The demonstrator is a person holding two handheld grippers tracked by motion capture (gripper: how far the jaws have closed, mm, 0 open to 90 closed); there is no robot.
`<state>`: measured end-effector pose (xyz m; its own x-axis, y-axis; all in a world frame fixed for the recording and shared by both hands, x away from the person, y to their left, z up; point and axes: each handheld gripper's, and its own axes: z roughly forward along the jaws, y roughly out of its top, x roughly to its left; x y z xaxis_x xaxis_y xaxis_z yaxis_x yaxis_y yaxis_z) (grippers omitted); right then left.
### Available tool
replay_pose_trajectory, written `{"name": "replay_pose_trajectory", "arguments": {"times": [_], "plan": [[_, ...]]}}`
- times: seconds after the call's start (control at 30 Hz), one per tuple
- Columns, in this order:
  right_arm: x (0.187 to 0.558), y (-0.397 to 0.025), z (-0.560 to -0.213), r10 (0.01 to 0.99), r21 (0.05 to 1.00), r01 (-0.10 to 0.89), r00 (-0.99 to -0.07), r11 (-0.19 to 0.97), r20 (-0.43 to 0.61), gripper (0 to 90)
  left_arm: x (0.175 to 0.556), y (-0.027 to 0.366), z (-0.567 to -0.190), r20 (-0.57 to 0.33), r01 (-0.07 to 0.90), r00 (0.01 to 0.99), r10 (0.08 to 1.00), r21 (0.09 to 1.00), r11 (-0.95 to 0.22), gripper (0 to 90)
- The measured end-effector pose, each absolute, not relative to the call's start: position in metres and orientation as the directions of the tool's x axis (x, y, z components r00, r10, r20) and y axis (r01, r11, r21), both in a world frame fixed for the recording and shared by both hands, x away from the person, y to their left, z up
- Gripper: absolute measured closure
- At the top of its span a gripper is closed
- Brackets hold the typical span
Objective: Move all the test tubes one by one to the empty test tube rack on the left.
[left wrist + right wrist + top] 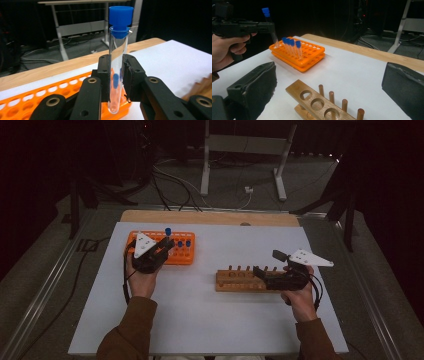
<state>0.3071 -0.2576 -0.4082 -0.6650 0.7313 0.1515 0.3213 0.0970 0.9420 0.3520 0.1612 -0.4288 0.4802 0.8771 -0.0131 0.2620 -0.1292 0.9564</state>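
Was a dim room, black along the back and both sides. Had a grey carpeted floor (45, 270) around a white-topped table (210, 320) with a bare wooden strip (210, 217) along its far edge. Showed a grey metal frame (245, 150) standing beyond that edge, cables (172, 182) trailing across the floor beside it, and a white plug (248, 190) near its foot.
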Motion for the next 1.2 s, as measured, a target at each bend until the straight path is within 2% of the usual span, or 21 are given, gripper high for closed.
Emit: {"name": "replay_pose_trajectory", "arguments": {"times": [0.6, 1.2], "plan": [[0.307, -0.257, -0.409, 0.730, 0.942, 0.322, -0.665, 0.091, 0.156, 0.0, 0.368, 0.185, -0.441, -0.018, 0.312, 0.353, 0.935, 0.945, -0.099, 78.2], [0.307, -0.257, -0.409, 0.725, 0.944, 0.318, -0.671, 0.090, 0.157, 0.0, 0.383, 0.184, -0.461, -0.021, 0.361, 0.294, 0.956, 0.928, -0.091, 78.2]]}}
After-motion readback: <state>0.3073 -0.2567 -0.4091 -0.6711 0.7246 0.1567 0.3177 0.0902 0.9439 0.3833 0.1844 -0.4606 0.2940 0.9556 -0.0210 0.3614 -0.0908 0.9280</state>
